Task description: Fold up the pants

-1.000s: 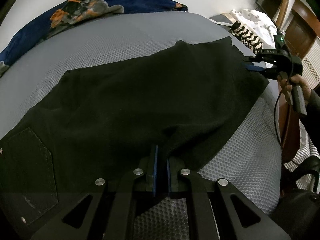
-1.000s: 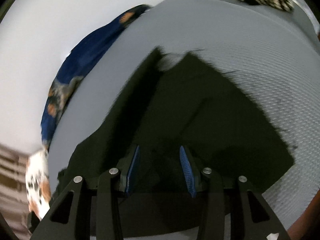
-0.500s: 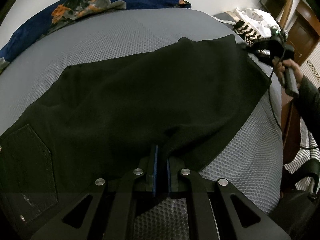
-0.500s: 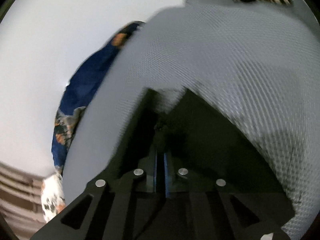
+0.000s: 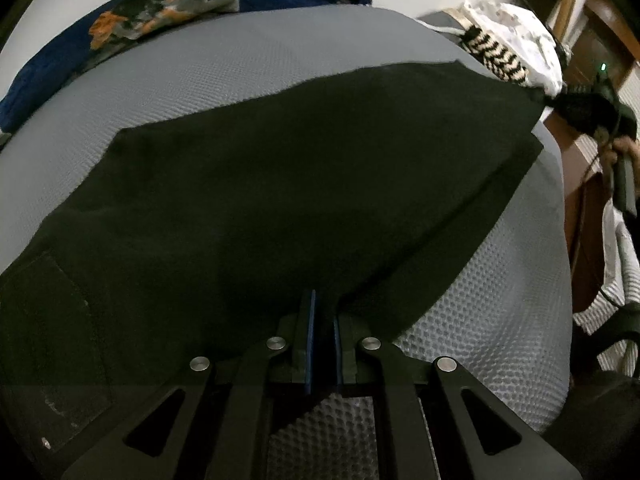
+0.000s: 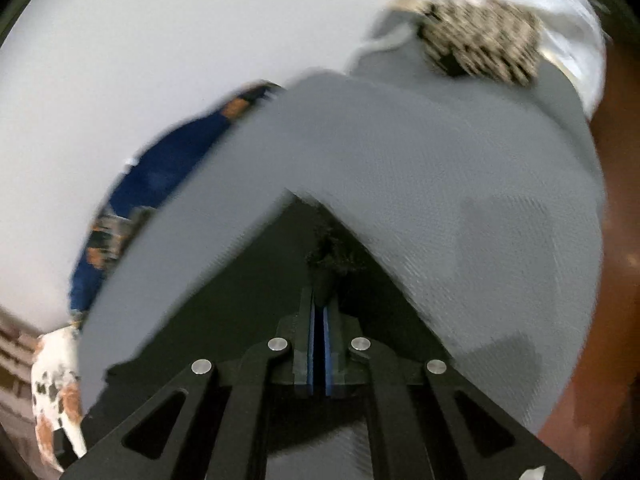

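Observation:
Black pants lie spread across a grey mesh mattress, with a back pocket at the lower left. My left gripper is shut on the near edge of the pants, cloth pinched between its blue pads. In the left wrist view my right gripper holds the far right corner of the leg end, which is raised off the mattress. The right wrist view is blurred and shows my right gripper shut on a bunched fold of the black pants, with the cloth hanging from it in a tent shape.
A blue floral blanket lies along the mattress's far edge by the white wall. A zebra-striped cloth and a white cloth sit at the far right corner. Wooden furniture stands to the right, behind the person's hand.
The right gripper's jaws closed on the leg-end corner of the pants and lifted it off the mattress. The left gripper kept its hold and stayed in place.

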A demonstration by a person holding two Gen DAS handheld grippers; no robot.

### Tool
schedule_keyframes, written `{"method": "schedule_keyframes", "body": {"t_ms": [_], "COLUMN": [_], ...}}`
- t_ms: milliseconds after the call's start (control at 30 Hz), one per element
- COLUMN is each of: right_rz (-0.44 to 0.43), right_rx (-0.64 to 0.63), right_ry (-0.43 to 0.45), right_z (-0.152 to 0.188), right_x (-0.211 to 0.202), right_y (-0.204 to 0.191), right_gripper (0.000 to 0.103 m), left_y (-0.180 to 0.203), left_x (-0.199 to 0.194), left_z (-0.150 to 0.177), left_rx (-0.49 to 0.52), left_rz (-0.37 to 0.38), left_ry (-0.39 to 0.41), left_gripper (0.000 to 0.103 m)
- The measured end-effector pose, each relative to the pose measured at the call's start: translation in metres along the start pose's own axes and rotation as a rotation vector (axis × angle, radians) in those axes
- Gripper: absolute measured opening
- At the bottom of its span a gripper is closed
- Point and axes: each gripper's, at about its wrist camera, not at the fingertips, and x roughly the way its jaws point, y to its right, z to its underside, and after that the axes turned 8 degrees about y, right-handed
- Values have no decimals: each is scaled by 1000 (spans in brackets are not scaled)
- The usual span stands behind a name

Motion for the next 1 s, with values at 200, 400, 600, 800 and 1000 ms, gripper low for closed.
{"method": "schedule_keyframes", "body": {"t_ms": [200,400,600,800,1000], "right_rz": [28,73,77,86,60], "right_rx": [15,-16,39,32,-30], "right_ry": [-5,-15,-28,-59,1], "right_z": [16,20,26,18,-20], "right_x": [-5,1,7,4,1], "right_y": [16,18,28,25,10], "right_gripper": [2,2,2,19,27], "left_y": [5,8,6,10,9], "left_x": [-2,1,-1,0,-16], "left_z": [2,6,6,5,2], "left_rx": [53,88,91,98,47], "left_rz": [12,17,47,38,83], "left_ry": [-2,-4,-10,-17,-4], "left_gripper": [9,9,9,15,51]}}
